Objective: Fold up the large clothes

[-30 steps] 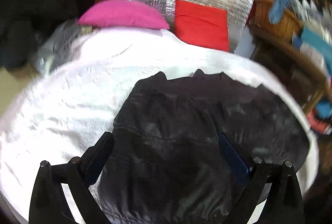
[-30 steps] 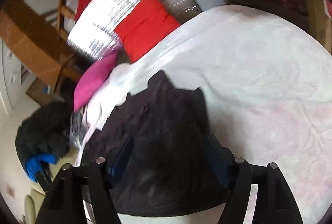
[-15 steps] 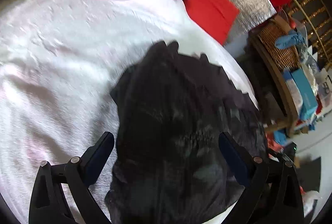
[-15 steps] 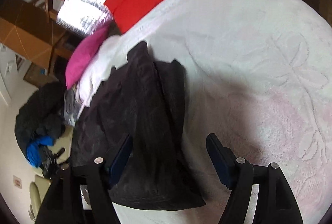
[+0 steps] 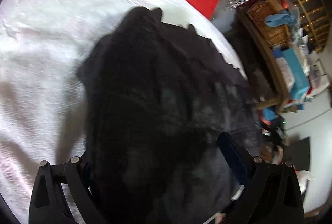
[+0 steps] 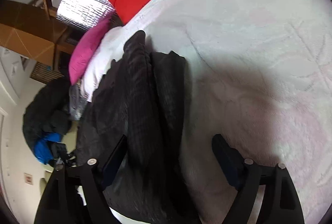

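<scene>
Tools (image 6: 166, 149) wide, opening over dark garment (image 6: 145, 99).

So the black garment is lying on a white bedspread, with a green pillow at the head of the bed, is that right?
Not quite. The pillow is pink, not green, as the right wrist view shows. The rest holds: the black garment lies on the white bedspread.

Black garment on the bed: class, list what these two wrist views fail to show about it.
- Left wrist view: the black garment is motion-blurred, so its type, seams and folds are unreadable.
- Left wrist view: its near edge is cut off by the frame bottom.
- Right wrist view: its near end is hidden behind the right gripper, whose jaws are opening.
</scene>
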Motion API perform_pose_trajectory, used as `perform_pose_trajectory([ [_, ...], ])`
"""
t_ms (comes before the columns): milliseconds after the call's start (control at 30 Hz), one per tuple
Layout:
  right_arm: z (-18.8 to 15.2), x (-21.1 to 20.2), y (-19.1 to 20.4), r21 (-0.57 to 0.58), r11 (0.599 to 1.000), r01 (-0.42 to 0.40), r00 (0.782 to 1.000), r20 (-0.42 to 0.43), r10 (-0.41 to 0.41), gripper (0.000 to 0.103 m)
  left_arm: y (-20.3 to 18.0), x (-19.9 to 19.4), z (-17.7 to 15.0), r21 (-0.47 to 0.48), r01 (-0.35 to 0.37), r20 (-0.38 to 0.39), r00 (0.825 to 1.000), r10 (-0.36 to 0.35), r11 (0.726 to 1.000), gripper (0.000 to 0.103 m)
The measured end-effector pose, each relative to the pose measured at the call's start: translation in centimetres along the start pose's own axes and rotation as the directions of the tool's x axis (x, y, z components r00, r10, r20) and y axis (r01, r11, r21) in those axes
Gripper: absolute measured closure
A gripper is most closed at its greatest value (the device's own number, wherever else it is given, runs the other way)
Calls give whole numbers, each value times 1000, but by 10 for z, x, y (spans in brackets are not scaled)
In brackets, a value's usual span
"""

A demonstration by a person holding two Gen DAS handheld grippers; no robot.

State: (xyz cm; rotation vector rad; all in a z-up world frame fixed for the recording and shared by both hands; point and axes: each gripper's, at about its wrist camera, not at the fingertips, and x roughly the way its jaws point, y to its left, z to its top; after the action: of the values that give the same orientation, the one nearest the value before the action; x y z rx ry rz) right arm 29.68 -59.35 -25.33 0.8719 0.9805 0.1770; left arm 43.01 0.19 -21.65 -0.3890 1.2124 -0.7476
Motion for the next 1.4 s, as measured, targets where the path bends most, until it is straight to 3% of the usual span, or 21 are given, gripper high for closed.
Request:
perform_pose_trajectory([
  [200,14,18,1,21,990,-142,989,-47,142,15,-8,4,1,23,21,-10,1000,-21,1000,1],
  [367,12,40,35,-93,991,-91,993,-78,84,15,-5,7,5,9,27,-21,999,-27,1000,1],
  [467,13,44,40,-82,989,-125,990,-81,118,15,-7,14,7,6,16,-12,1000,-16,1000,1],
  [667,8,59,55,-138,990,-34,997,-79,23,19,-8,17,10,-9,0,30,1000,0,1000,3],
  [867,6,54,55,-156,988,2,999,-50,-10,40,-2,13,11,-20,-23,62,998,24,1000,31],
  [933,4,54,59,-164,986,6,999,-38,-12,51,1,10,12,-30,-14,84,996,16,999,40],
  [1033,3,54,67,-178,984,11,1000,-21,-15,58,1,5,16,-33,-6,116,993,10,999,50],
  [1233,8,52,84,-188,982,14,1000,20,-10,63,-6,-10,28,-24,31,196,980,-26,999,65],
  [1400,14,45,107,-207,978,-9,997,75,25,65,-19,-20,37,-2,21,251,968,-20,1000,69],
])
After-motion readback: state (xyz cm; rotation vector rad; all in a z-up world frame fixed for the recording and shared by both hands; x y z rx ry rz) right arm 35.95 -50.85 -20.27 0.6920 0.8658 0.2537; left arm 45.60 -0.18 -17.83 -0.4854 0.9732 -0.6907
